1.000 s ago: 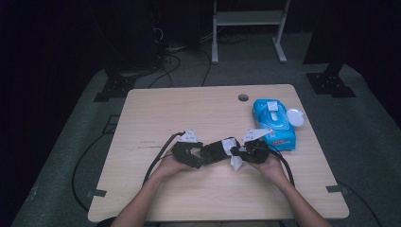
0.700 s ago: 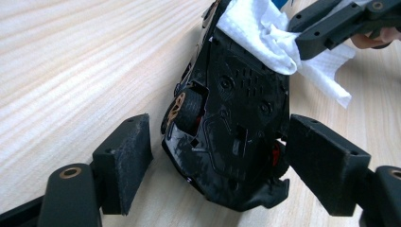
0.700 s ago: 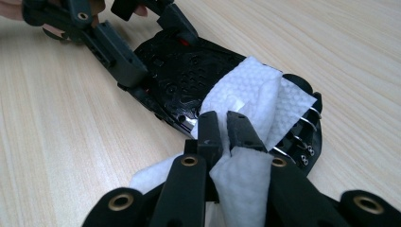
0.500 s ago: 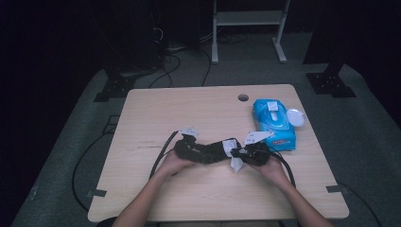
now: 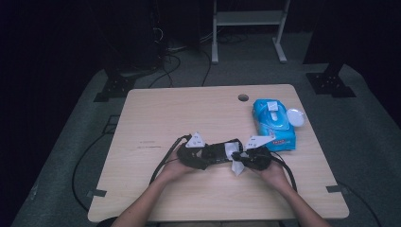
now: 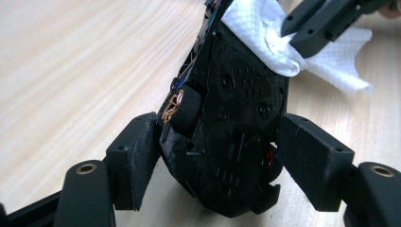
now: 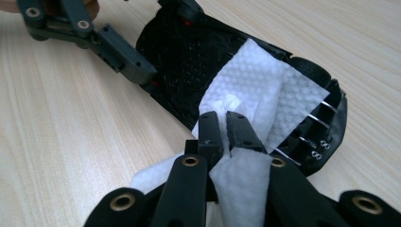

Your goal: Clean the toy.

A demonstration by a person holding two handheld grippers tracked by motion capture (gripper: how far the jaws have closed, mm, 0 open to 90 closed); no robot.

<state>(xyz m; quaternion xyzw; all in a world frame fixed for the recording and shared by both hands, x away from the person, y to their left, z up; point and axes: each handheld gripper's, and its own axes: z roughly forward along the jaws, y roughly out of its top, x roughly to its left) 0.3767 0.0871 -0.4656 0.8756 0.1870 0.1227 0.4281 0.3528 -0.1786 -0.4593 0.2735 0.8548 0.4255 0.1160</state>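
White wipe on black toy car, underside up.
Left gripper [image 6: 217, 156] clamps car [image 6: 227, 142] across its width; right gripper [image 7: 226, 125], pinching wipe [image 7: 255, 90], sits at far end.

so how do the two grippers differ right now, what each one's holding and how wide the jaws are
The left gripper has its jaws set wide around a black toy car, which lies on its side; they have just been closing. The right gripper is pinched nearly shut on a white wipe laid against the car's underside. Both meet at the car, above the table.
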